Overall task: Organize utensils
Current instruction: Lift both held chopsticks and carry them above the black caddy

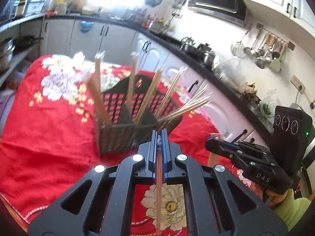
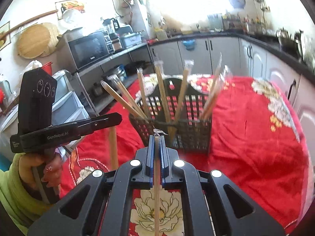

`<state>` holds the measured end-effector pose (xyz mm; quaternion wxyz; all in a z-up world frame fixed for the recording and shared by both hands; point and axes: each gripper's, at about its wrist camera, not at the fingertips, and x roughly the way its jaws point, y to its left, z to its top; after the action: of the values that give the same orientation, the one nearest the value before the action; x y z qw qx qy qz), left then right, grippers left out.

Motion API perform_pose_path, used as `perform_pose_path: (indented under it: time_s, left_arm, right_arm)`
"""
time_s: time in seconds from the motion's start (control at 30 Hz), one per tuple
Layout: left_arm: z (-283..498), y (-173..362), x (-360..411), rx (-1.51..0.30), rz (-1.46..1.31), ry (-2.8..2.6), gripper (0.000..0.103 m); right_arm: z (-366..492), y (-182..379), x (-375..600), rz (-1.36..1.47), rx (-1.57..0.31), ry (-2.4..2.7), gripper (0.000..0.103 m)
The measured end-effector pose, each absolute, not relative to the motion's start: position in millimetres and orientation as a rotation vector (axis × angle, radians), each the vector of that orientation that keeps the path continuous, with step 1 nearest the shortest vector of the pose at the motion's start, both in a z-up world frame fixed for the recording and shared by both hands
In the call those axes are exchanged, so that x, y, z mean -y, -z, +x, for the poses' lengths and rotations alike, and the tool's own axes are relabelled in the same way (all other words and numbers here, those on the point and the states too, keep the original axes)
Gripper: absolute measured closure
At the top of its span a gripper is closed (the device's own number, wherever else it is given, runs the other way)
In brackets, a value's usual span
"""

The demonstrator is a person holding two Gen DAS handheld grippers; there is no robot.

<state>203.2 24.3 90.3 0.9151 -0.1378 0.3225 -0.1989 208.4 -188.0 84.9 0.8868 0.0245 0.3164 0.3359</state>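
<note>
On the left, the left hand-held gripper (image 1: 159, 135) is pinched tight on a wrapped pair of chopsticks (image 1: 158, 192), which runs back between its blue fingers (image 1: 153, 149) with the plastic wrapper tip just past them. Ahead of it stands a black slotted basket (image 1: 118, 137) on the worktop, which is covered by a red flowered cloth (image 1: 49, 137). Several more wrapped chopstick pairs (image 1: 97, 90) stand in the basket's compartments, leaning outward at different angles. To the right, the right hand-held gripper (image 2: 157, 137) is likewise closed on its own wrapped chopstick pair (image 2: 156, 196), the wrapper end crumpled just beyond the tips. Both grippers are held above the cloth, just short of the basket's near wall. A hand (image 2: 49, 171) in a green sleeve (image 2: 13, 192) grips the left tool's handle.
</note>
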Motion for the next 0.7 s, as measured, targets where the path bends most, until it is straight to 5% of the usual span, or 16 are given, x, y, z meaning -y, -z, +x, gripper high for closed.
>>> perform_pose_path:
  time_s: [0.7]
  left_arm:
    - [201,-190,-7,-0.430,-0.209,0.462,0.101]
  right_arm:
    - [206,-163,195,0.057,-0.386,-0.668,0.098]
